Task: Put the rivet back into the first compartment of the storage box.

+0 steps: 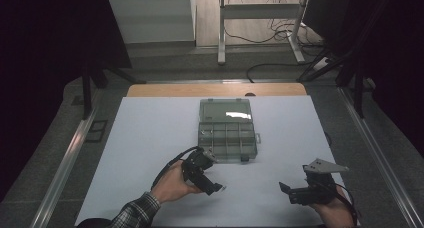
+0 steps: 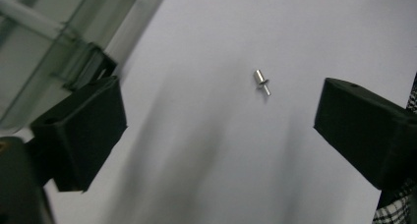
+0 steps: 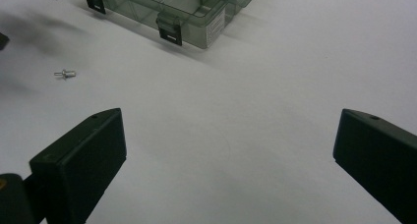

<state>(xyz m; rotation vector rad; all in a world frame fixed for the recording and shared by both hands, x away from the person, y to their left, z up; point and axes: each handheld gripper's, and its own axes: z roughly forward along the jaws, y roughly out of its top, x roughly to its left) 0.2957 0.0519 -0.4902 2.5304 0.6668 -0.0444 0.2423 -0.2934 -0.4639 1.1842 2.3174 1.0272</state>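
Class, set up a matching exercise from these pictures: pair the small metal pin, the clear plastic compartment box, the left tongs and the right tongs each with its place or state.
Things:
1. small silver metal pin
2. clear green-tinted plastic compartment box
3. left tongs
4. right tongs

Places or states:
A. lid folded back, mid-table
B. open, poised just over the pin
C. lying bare on the white table sheet
D. open, near the table's front right

Pairs: 1-C, 2-A, 3-B, 4-D

My left gripper (image 1: 212, 183) and right gripper (image 1: 295, 192) are black, with blocky fingers (image 2: 81, 130); a grey three-cornered plate tops the right, cables trail, my sleeve (image 1: 135, 214) is plaid.
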